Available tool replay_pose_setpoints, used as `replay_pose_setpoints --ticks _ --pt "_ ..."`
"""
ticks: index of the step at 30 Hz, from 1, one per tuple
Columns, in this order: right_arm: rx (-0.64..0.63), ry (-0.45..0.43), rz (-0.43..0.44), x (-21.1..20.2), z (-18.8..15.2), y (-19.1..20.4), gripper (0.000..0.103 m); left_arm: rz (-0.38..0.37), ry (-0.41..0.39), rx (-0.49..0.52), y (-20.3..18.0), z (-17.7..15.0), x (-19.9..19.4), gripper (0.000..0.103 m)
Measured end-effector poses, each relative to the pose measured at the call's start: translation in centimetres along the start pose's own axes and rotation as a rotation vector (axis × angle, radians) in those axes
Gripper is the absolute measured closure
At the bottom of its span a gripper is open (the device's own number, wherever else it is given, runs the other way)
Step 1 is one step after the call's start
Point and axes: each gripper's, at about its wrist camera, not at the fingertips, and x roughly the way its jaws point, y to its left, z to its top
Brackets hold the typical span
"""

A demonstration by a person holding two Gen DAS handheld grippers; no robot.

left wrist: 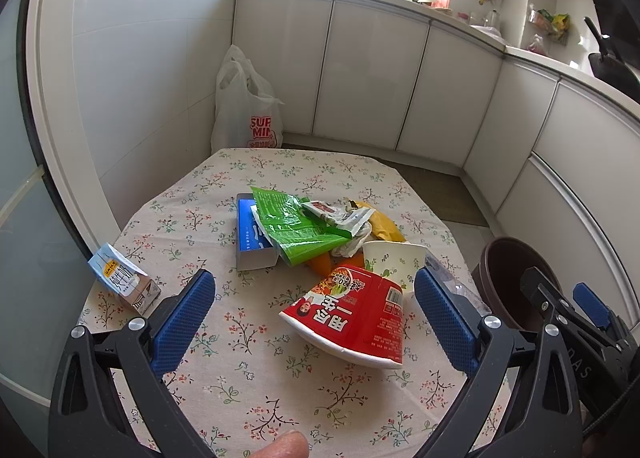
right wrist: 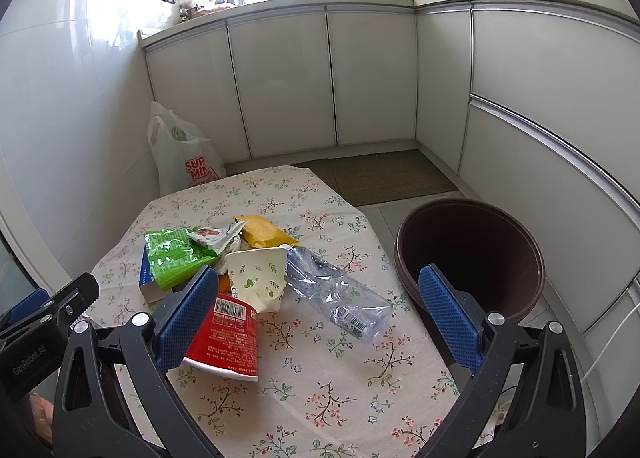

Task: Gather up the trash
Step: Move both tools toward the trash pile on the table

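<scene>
Trash pile, mid-counter: red noodle cup (left wrist: 352, 318) on its side, paper cup (right wrist: 260, 274), crushed clear bottle (right wrist: 340, 298), green wrapper (left wrist: 296, 230), blue box (left wrist: 252, 238). Milk carton (left wrist: 124, 278) apart, at counter (left wrist: 248, 378) edge. Brown bin (right wrist: 472, 258) beside counter. Left hand-held gripper (left wrist: 316, 318) wide, empty; right hand-held gripper (right wrist: 320, 318) wide, empty.

Orange item (left wrist: 320, 264) (mostly buried) under green wrapper (left wrist: 294, 228); unidentifiable.

The left tongs (left wrist: 314, 318) hang with jaws spread wide and nothing between their blue pads (left wrist: 182, 320). The right tongs (right wrist: 318, 318) gape equally wide, also empty, close beside them.
</scene>
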Motion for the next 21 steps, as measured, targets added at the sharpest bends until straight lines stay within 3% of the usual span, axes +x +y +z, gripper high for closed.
replay_pose_setpoints --ticks 13,21 --pt "0.013 0.045 -0.003 1.0 -0.2 -0.3 0.007 0.004 0.019 -0.022 0.4 -0.4 0.2 0.006" --pt "0.06 0.219 0.02 3.6 -1.1 -1.0 0.007 -0.043 0.202 -0.201 3.2 -0.7 2.8 0.006"
